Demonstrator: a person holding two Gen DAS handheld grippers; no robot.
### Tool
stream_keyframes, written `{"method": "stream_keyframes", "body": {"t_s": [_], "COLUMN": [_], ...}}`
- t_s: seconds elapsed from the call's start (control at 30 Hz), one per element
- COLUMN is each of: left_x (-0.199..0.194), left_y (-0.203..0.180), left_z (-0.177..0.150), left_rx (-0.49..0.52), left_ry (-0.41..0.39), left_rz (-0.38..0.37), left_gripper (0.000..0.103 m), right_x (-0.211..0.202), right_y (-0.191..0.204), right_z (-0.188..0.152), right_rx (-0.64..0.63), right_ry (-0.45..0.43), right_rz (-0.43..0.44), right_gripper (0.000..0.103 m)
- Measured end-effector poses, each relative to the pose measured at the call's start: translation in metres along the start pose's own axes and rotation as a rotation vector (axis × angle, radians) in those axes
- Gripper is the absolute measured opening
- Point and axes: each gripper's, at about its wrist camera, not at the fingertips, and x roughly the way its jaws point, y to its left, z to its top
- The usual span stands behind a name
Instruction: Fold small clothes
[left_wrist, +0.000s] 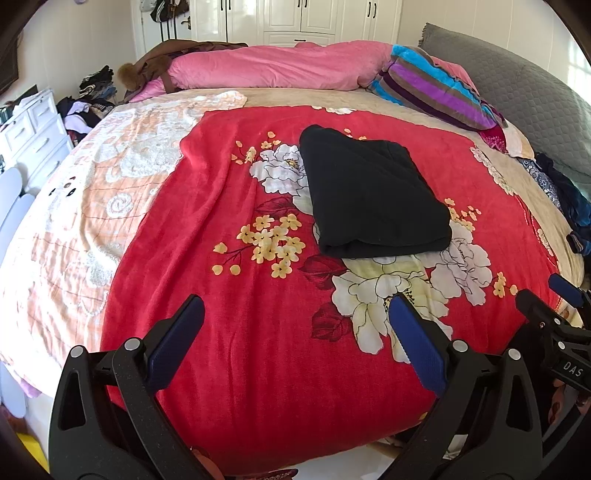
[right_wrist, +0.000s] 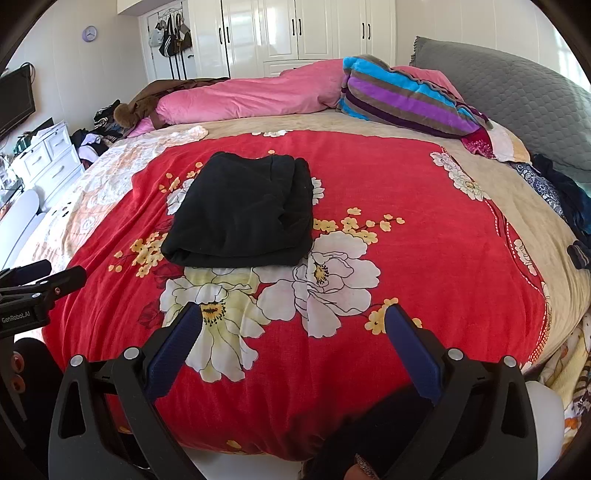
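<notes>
A black garment (left_wrist: 373, 195) lies folded into a thick rectangle on the red floral blanket (left_wrist: 229, 206); it also shows in the right wrist view (right_wrist: 243, 210). My left gripper (left_wrist: 295, 306) is open and empty, held near the bed's front edge, short of the garment. My right gripper (right_wrist: 293, 317) is open and empty, also near the front edge, below and right of the garment. The right gripper shows at the right edge of the left wrist view (left_wrist: 546, 295); the left gripper shows at the left edge of the right wrist view (right_wrist: 59, 275).
A pink duvet (left_wrist: 273, 66), a striped cushion (left_wrist: 432, 85) and a grey pillow (left_wrist: 528, 99) lie at the far side. Dark clothes (left_wrist: 569, 199) are piled at the bed's right edge. A white dresser (left_wrist: 33, 136) stands left.
</notes>
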Motion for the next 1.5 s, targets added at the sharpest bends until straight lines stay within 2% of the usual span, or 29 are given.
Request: {"method": "stream_keyframes", "body": {"t_s": [1.1,1.27,1.4,1.5], "left_x": [0.000,0.000,0.003,0.000], "left_y": [0.003,0.005,0.011,0.037], "left_z": [0.001,0.002,0.002,0.004], "left_rx": [0.000,0.002,0.006,-0.026], "left_ry": [0.004,0.000,0.016,0.006], "left_rz": [0.012,0.033,0.069,0.084], "left_gripper": [0.094,0.094,0.094,0.094], "right_x": [-0.004,-0.006,-0.025,-0.050], "right_y": [-0.003,-0.006,-0.021,-0.049], "right_z": [-0.001,-0.001,0.002,0.004], "right_rx": [0.007,0.020,0.078,0.167], "right_ry": [-0.004,-0.008,-0.070,-0.125], "right_rz": [-0.028,-0.043,-0.085,-0.151], "right_gripper": [0.099,0.099,0.099,0.099]}}
